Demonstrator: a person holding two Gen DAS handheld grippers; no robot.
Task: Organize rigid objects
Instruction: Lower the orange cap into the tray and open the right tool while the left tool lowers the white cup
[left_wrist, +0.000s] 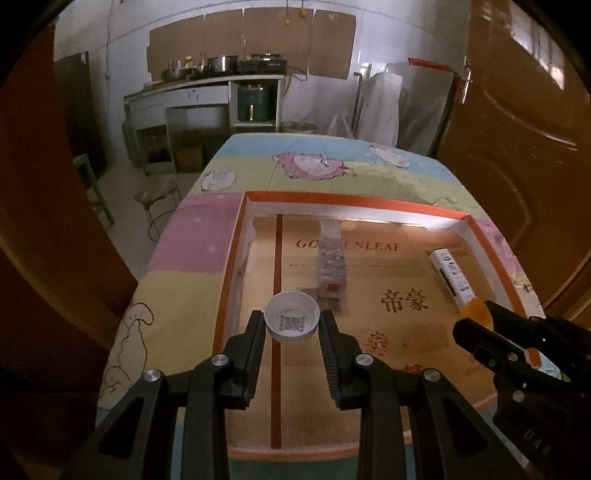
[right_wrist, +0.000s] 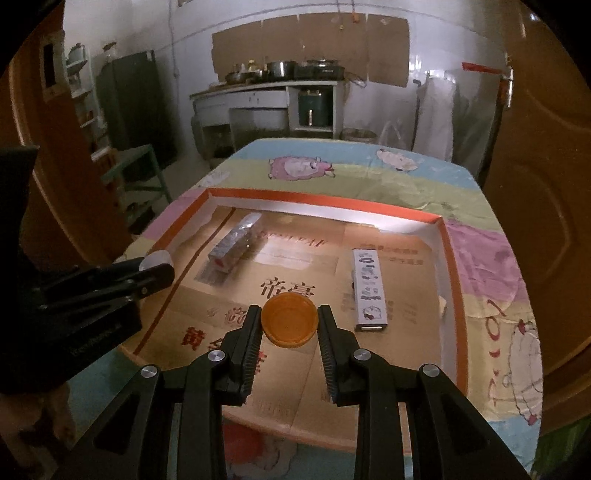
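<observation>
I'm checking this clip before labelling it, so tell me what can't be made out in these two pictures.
- Whether the white plastic cap in the left gripper and the orange plastic cap in the right gripper rest on the shallow orange-rimmed cardboard box: undersides hidden, both views.
- Print on the white oblong carton: too small and blurred.
- Silver wrapped pack's label: glare, left view.

The silver packet (left_wrist: 332, 262) is covering part of the "GOLDENLEAF" lettering on the box (left_wrist: 369, 203) floor. The right tongs (left_wrist: 476, 314) are hiding the near end of the white carton (left_wrist: 448, 269), and their body is running off the frame edge. The left tongs (right_wrist: 157, 267) are hiding most of the white cap (right_wrist: 157, 258).
</observation>
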